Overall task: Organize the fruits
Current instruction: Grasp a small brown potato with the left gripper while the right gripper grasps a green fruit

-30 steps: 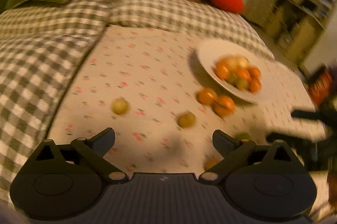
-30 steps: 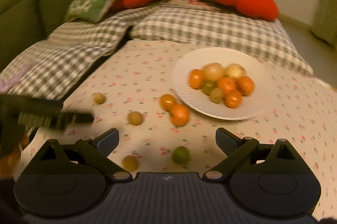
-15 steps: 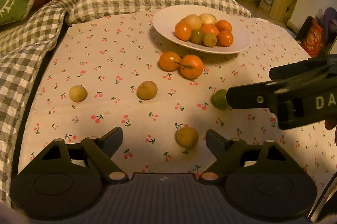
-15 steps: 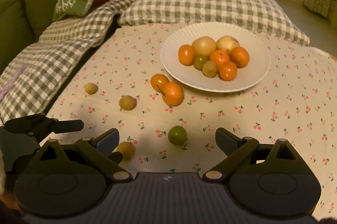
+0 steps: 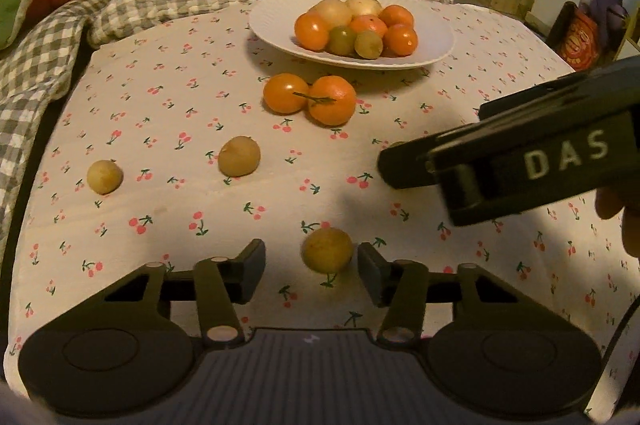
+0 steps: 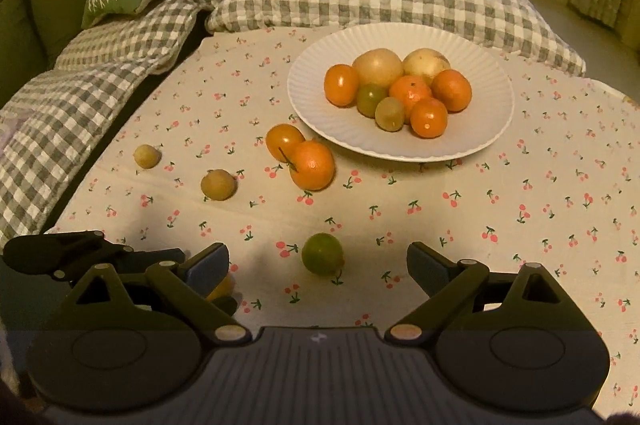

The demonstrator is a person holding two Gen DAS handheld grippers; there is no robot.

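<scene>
Left wrist view showed the left gripper (image 5: 311,271), jaws just closing but clear of a round yellowish fruit (image 5: 327,249) on cherry-print cloth (image 5: 180,105); the right gripper (image 6: 318,263) stood spread around a smooth green fruit (image 6: 322,253).

Each gripper is built of matte black plastic: the left gripper (image 5: 311,271) and the right gripper (image 6: 318,267) show ribbed grey housings, round side caps and pale pivot pins. White letters "DAS" are printed on the right one's side.

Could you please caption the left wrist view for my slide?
Left gripper closing around a yellowish fruit on the cherry-print cloth, white plate of fruit beyond.
</scene>
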